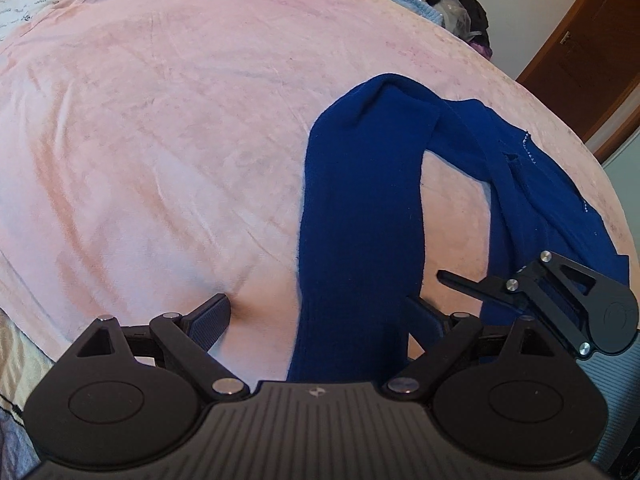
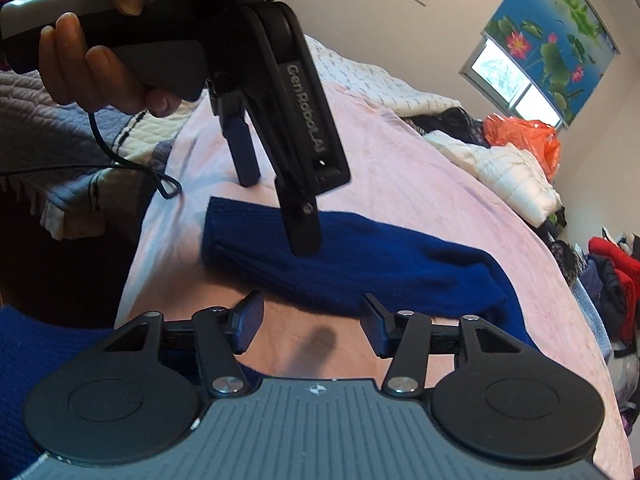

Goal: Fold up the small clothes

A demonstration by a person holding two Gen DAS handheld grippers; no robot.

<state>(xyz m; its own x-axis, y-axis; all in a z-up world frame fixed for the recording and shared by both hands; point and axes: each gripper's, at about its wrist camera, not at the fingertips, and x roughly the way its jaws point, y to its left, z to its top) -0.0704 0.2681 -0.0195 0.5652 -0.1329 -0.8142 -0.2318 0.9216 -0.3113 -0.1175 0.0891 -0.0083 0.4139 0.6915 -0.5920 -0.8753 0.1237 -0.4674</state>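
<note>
pink blanket is carrying the blue sock, lying between the spread left gripper, while the half-spread, empty right gripper is hovering just short of it, ready for folding.

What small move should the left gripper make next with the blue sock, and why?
Probably close the left gripper on the blue sock. Its fingers stand wide apart either side of the sock's near end, pressing the pink blanket, not yet pinching. The right gripper holds nothing.
</note>
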